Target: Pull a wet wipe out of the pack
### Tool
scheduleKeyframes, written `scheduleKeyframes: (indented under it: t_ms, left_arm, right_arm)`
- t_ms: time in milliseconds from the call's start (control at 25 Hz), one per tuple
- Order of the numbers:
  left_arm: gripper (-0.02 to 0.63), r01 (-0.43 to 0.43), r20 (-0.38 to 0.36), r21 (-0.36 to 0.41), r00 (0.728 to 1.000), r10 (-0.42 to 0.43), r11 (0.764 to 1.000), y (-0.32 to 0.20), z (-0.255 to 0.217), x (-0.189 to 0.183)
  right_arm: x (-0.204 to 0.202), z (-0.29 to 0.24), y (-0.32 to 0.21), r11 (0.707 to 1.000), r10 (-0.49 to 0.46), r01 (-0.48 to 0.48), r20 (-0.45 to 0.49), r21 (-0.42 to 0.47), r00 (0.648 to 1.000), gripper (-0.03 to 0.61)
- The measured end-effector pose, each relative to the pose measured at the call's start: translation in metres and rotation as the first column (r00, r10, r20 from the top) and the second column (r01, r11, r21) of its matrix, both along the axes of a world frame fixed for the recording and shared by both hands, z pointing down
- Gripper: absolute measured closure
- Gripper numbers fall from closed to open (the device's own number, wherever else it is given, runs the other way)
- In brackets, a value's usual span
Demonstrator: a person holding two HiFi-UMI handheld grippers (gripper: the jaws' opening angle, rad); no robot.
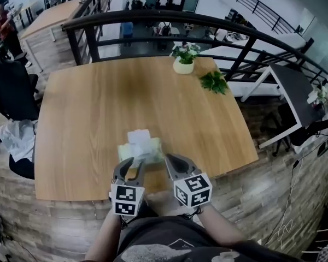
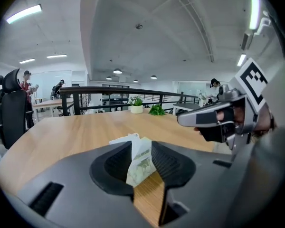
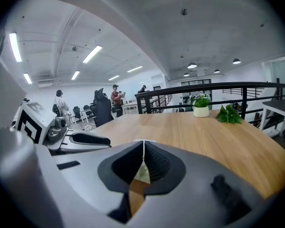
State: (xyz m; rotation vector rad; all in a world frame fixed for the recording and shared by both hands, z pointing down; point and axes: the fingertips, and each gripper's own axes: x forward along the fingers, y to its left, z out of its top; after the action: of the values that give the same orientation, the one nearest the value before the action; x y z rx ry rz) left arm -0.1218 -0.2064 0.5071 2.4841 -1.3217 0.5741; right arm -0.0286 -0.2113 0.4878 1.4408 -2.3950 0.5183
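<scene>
The pale green wet wipe pack [image 1: 148, 148] lies near the front edge of the wooden table [image 1: 98, 119], and a white sheet [image 1: 138, 136] sticks up from its top. My left gripper [image 1: 135, 161] is at the pack's near left corner. In the left gripper view its jaws stand apart, and the pack [image 2: 141, 167] shows in the gap beyond them, not clamped. My right gripper [image 1: 168, 158] is just off the pack's right edge. In the right gripper view its tips [image 3: 143, 144] meet, with a bit of the pack [image 3: 142, 175] visible below them.
A small plant in a white pot [image 1: 183, 64] and a loose green sprig [image 1: 214, 82] sit at the table's far edge. A black railing [image 1: 153, 18] runs behind it. A dark chair with cloth [image 1: 13, 100] stands to the left. A person [image 1: 3, 23] is far off.
</scene>
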Motion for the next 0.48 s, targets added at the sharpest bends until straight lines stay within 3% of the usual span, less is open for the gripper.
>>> scheduleKeyframes:
  t_ms: [160,480]
  left_arm:
    - [0.442,-0.022,0.039,-0.009,0.999,0.022,1.000,-0.019,0.010,0.002]
    - [0.405,-0.026,0.098,-0.050,0.995,0.031,0.998,-0.041,0.036,0.009]
  right_arm:
    - [0.003,0.001,-0.014,0.999,0.042,-0.043,-0.017,-0.009,0.999,0.554]
    - [0.003,0.010,-0.028,0.996,0.081,-0.082,-0.033,-0.020,0.996,0.554]
